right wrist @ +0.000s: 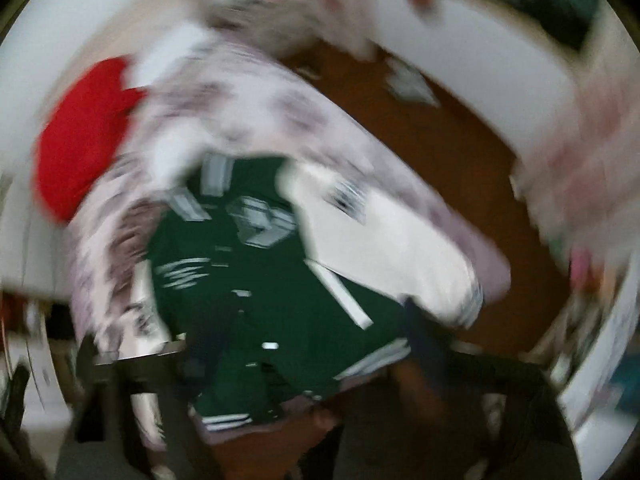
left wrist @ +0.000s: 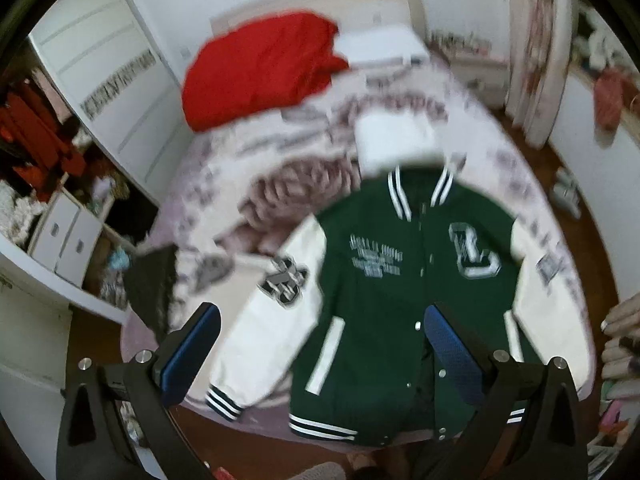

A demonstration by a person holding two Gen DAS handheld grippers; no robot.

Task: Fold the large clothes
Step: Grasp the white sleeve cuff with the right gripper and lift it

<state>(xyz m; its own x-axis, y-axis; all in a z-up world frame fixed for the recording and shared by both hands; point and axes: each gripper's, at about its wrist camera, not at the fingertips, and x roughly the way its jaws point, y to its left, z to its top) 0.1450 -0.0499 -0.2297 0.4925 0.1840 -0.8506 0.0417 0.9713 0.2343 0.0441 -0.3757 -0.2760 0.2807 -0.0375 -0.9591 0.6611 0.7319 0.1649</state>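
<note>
Left wrist view: green varsity jacket (left wrist: pixel 400 280) lies flat on a floral-covered bed (left wrist: pixel 280 184) beside wardrobe doors (left wrist: pixel 104 92); left hand-held gripper (left wrist: pixel 320 352) released, right hand-held gripper's (right wrist: pixel 312 320) state unclear.

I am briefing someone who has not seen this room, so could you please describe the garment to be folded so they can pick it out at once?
Start at the bed with the floral cover. At its near end, a jacket lies spread flat, front up, collar toward the headboard. It is dark green with white sleeves and striped cuffs and hem, unlike the plain red garment heaped by the pillows.
</note>
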